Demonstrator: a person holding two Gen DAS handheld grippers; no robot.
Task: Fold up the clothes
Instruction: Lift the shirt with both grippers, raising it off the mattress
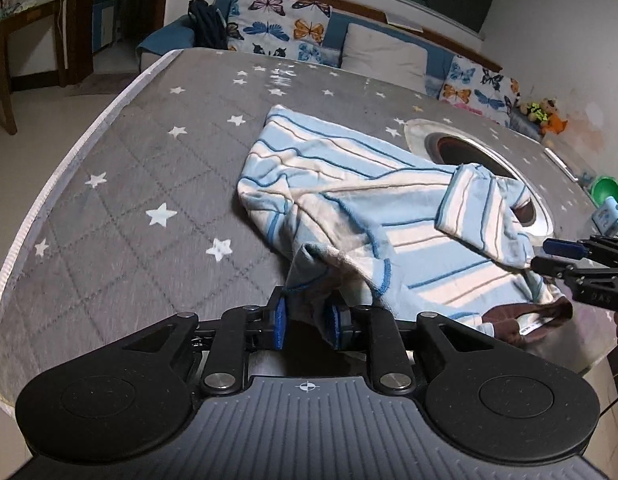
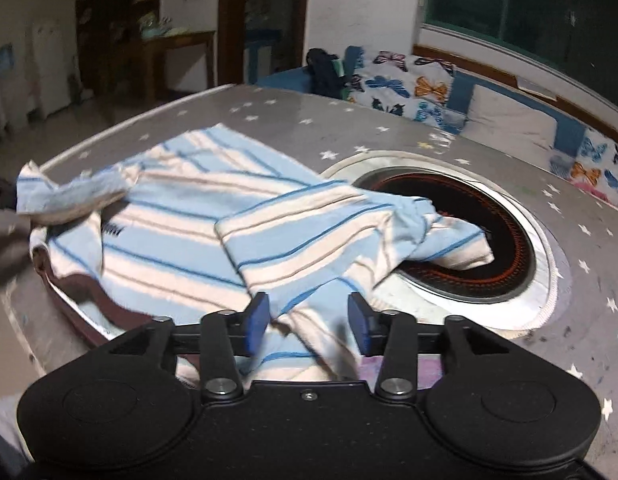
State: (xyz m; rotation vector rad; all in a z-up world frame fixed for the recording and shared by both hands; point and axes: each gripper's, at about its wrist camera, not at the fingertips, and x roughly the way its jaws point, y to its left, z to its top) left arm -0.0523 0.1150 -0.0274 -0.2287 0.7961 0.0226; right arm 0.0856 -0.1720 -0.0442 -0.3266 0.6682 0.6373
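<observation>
1. A striped shirt point(image 1: 349, 200) of soft knit, pale blue and cream with thin darker blue and brown lines, lies rumpled on a table; its brown collar point(image 1: 525, 320) sits at the near edge
2. One sleeve point(image 2: 441, 236) drapes into a round recess point(image 2: 505, 280) sunk in the tabletop, dark inside with an orange ring pattern and a pale rim; nothing else shows in it
3. The left gripper point(image 1: 307, 320) has its blue-padded fingers point(image 1: 279, 320) around a bunched fold of the shirt's edge, with a gap between them; I cannot tell if they pinch it
4. The right gripper point(image 2: 309, 318) hovers over the shirt's near hem with fingers point(image 2: 256, 318) spread apart, cloth visible between them
5. The table cover point(image 1: 129, 184) is grey, quilted in diamonds and dotted with white stars
6. Behind stands a bench with butterfly-print cushions point(image 1: 285, 28), a dark window point(image 2: 529, 8) above and a wooden side table point(image 1: 25, 36) at left
</observation>
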